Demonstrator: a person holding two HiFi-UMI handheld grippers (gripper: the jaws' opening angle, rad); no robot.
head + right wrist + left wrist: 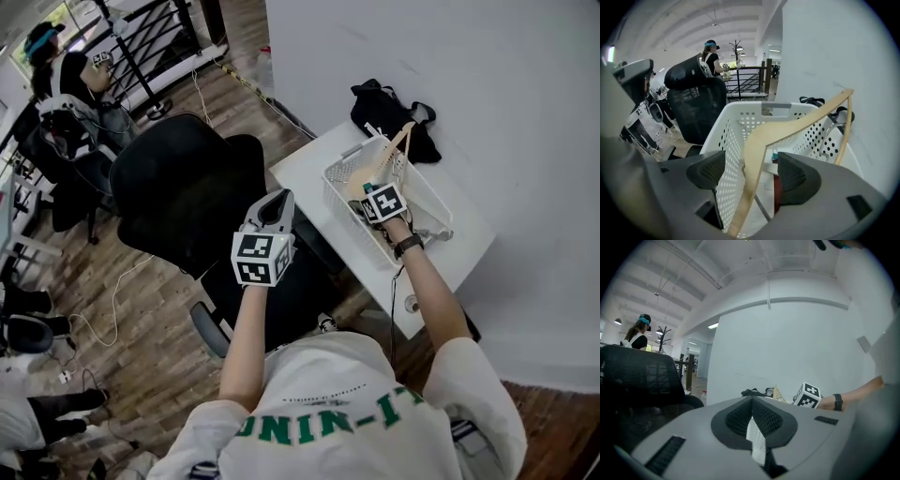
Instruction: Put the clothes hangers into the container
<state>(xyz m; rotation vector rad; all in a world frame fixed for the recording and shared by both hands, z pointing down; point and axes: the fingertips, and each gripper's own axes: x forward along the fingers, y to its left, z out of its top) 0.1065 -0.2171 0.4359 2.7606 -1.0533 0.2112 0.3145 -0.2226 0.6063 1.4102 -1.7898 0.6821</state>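
Observation:
A light wooden clothes hanger [380,164] leans in the white perforated basket [433,199] on the small white table [309,173], its top end sticking out above the rim. My right gripper [373,195] reaches into the basket. In the right gripper view the hanger [759,140] runs between the jaws of my right gripper [752,173], which stand open with a gap on both sides of it. My left gripper [275,202] is held up over the black office chair, away from the table. Its jaws [752,416] are shut with nothing held.
A black bag [389,112] lies on the table behind the basket, against the white wall. A black office chair [187,187] stands left of the table. More chairs and a person [710,56] are further off. Cables run across the wooden floor [141,309].

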